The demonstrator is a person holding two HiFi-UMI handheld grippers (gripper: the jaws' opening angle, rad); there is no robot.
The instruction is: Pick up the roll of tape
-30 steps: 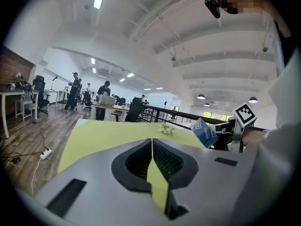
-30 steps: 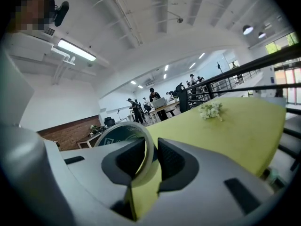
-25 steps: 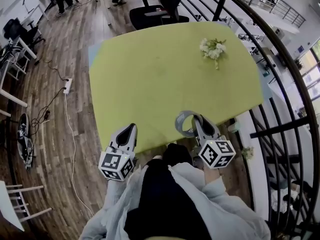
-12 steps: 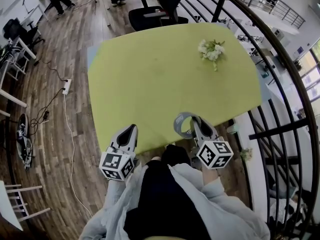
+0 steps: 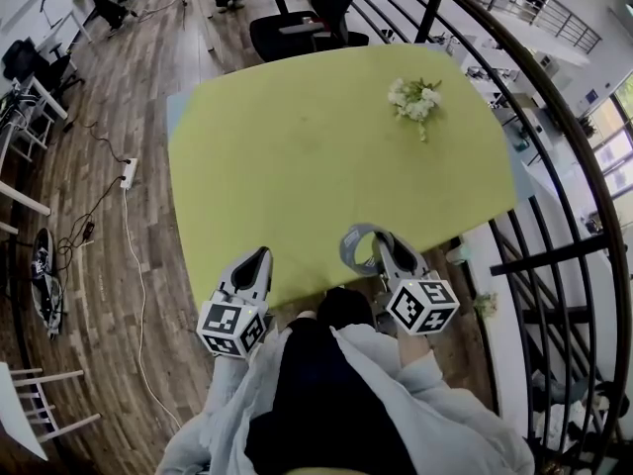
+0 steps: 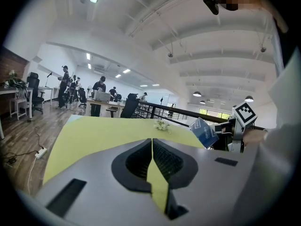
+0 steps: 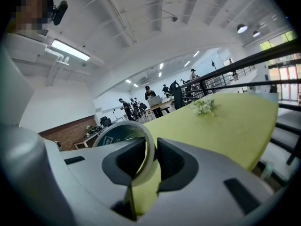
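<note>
The roll of tape (image 5: 356, 249) is a grey ring with a blue-printed core. It is held above the near edge of the yellow-green table (image 5: 316, 156), with my right gripper (image 5: 382, 247) shut on its wall. In the right gripper view the tape's rim (image 7: 141, 136) passes between the two pads of the right gripper (image 7: 153, 147). My left gripper (image 5: 259, 258) hovers over the table's near edge to the left, jaws shut with nothing in them. The left gripper view shows the left gripper (image 6: 152, 142) closed, and the tape (image 6: 204, 132) held off to the right.
A small bunch of white flowers (image 5: 413, 99) lies at the table's far right. A black office chair (image 5: 307, 18) stands behind the table. A black railing (image 5: 554, 146) runs along the right side. Cables and a power strip (image 5: 127, 173) lie on the wooden floor at the left.
The head view has shifted slightly. Both grippers keep their places, and the right one still holds the tape.
</note>
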